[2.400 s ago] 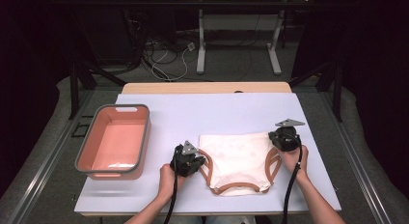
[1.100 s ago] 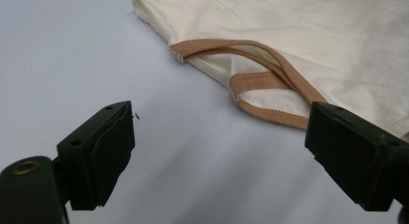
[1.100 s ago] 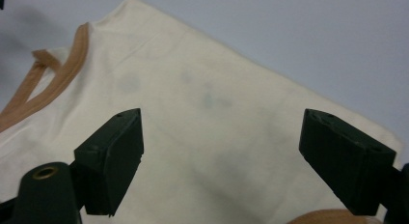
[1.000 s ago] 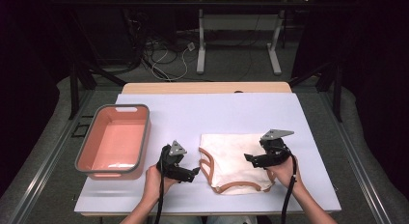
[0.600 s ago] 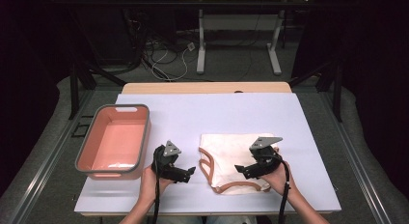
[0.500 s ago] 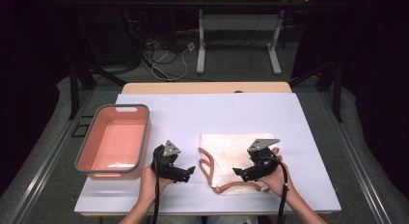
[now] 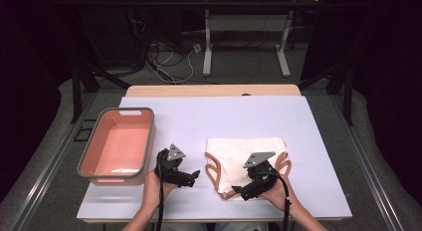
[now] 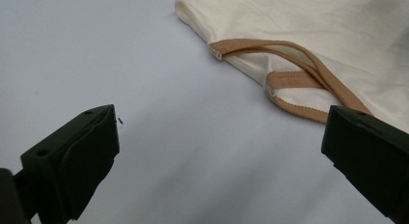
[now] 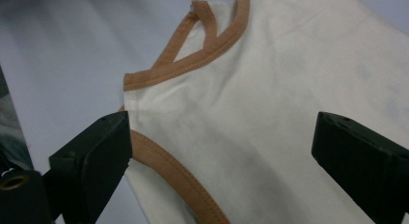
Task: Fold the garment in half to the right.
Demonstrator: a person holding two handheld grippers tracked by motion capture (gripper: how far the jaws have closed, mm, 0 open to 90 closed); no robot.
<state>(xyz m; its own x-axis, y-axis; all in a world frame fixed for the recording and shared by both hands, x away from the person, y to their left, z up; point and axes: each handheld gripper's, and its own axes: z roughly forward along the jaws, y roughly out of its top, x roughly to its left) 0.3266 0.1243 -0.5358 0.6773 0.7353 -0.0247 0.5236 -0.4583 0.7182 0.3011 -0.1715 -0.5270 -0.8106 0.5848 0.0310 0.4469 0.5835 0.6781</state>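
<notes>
Left tongs [image 7: 191, 177] are spread wide with nothing between them, hovering low over bare bench just beside the left edge of the cream top [image 7: 246, 156], pointing at its tan-trimmed straps [image 8: 294, 69]. Right tongs [image 7: 240, 189] have just been opening and stand wide too, gripping nothing; they sit right over the near part of the top, and the right gripper view has cream fabric and tan edging [image 9: 173, 166] between the two black jaws.

The top lies flat, right of centre and toward the near edge of the bench [image 7: 224, 116], which has a pale lilac-white surface. A salmon-pink tub [image 7: 84, 164] with a grey rim sits at the left. Beyond the bench it's a dim room: grey floor, loose cables [image 7: 171, 57], white legs of another table [image 7: 208, 47].
</notes>
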